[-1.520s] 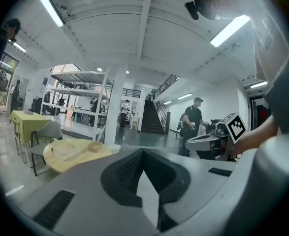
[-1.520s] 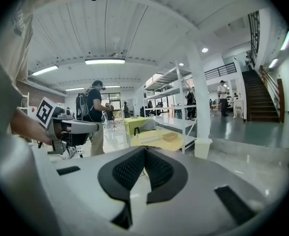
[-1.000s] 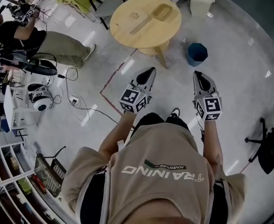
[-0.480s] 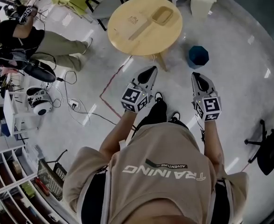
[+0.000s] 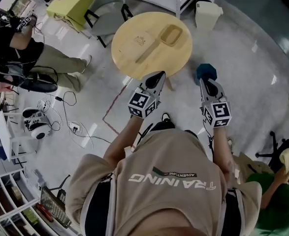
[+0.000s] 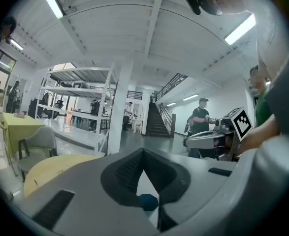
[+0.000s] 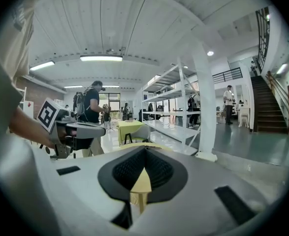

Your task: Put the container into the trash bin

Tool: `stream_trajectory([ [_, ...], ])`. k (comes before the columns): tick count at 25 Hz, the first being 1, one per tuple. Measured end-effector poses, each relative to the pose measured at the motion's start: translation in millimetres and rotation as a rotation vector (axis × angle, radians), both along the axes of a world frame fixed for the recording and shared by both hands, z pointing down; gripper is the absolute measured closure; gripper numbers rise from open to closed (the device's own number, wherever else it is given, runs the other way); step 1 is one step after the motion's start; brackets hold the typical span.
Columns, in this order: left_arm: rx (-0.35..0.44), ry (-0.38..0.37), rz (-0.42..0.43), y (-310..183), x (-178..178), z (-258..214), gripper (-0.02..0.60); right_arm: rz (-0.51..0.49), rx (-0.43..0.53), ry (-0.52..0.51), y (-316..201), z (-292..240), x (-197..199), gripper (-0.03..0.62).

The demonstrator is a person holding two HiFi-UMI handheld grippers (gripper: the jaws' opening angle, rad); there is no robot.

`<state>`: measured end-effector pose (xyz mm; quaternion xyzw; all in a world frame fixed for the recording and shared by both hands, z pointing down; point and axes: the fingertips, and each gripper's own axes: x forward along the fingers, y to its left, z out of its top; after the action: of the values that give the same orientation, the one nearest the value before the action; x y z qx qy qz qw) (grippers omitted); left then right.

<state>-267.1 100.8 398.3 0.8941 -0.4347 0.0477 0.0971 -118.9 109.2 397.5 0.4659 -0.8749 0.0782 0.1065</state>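
Note:
A tan, shallow container lies on the round wooden table ahead of me. The dark blue trash bin stands on the floor right of the table, just beyond my right gripper. My left gripper points at the table's near edge. Both are held in the air, jaws together, nothing between them. In the left gripper view the left gripper shows a bit of the blue bin through its lower gap. The right gripper frames a sliver of the table.
A white bin stands behind the table, a grey chair and a yellow-green table to its left. A person works at far left among floor cables. Another person in green and a black office chair are at lower right.
I have walked forward: the table and blue bin have come closer, now right at the gripper tips. A person in green has come into view at lower right.

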Motion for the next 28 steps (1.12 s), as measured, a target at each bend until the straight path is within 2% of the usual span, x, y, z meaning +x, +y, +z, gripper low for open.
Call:
stream_trajectory([
  [5,-0.001,0.004,0.036,-30,-15,7,0.574,0.034,-0.007,0.004,-24,6,-16,0.591],
  [9,-0.032,0.026,0.054,-43,-20,17,0.574,0.054,-0.031,0.021,-33,11,-19,0.591],
  [17,-0.064,0.037,0.072,-76,-7,29,0.574,0.062,-0.075,0.043,-62,25,-4,0.591],
  [20,-0.077,0.022,0.058,-91,6,36,0.574,0.041,-0.088,0.034,-78,34,6,0.591],
  [28,-0.096,-0.004,-0.035,-148,40,37,0.574,-0.060,-0.050,0.012,-152,29,31,0.591],
])
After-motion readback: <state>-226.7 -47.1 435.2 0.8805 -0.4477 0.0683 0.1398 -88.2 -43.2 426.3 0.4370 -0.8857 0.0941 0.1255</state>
